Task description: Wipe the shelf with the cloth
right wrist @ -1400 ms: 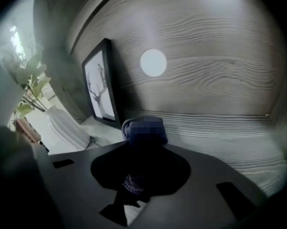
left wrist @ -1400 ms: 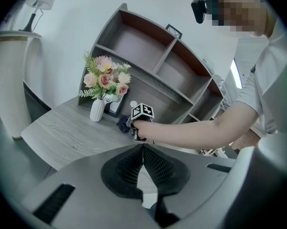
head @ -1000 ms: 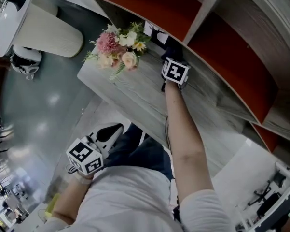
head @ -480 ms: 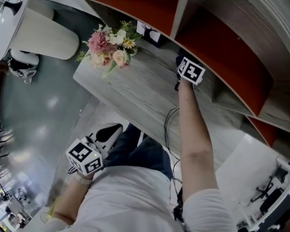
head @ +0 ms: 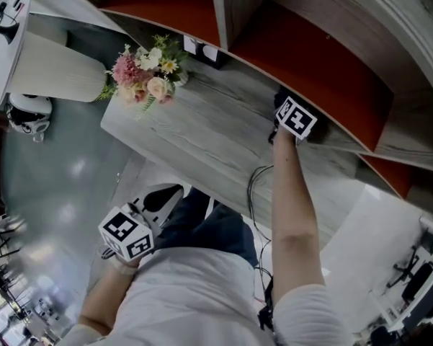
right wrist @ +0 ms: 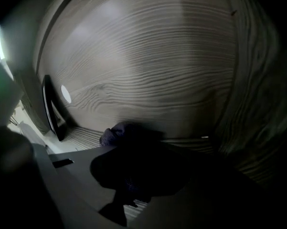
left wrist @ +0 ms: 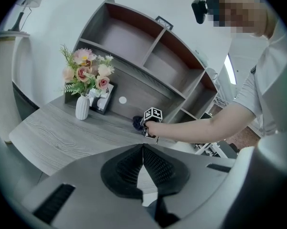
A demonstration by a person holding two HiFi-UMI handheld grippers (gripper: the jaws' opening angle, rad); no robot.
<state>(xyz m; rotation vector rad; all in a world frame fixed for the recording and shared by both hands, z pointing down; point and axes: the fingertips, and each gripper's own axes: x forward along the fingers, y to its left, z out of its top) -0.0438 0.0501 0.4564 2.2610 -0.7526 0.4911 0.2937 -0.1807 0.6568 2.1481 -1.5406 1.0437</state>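
The right claw (right wrist: 132, 151) is clamped on the cloth (right wrist: 113, 133), a dark, bunched wad pressed where the worktop (head: 194, 139) meets the shelf (head: 313, 60) back panel. In its own view the cloth is nearly black and in shadow. The left gripper view shows it as a dark blue lump at 10 o'clock of that claw's cube. That cube carries square black-and-white markers.

A round white sticker (right wrist: 65, 94) sits on the back panel at 10 o'clock of the cloth, with a dark frame (right wrist: 52, 109) leaning just below it. The left gripper view adds what the right one lacks: a white ribbed vase (left wrist: 82, 107) of pink and cream flowers (left wrist: 84, 71) just beside the frame, at 9 o'clock of the right claw. It also shows the whole curved shelf with its bays.

The left claw (left wrist: 143, 160) has its ribbed pads together with nothing between them. In the head view it hangs at 7 o'clock, well apart from the worktop.
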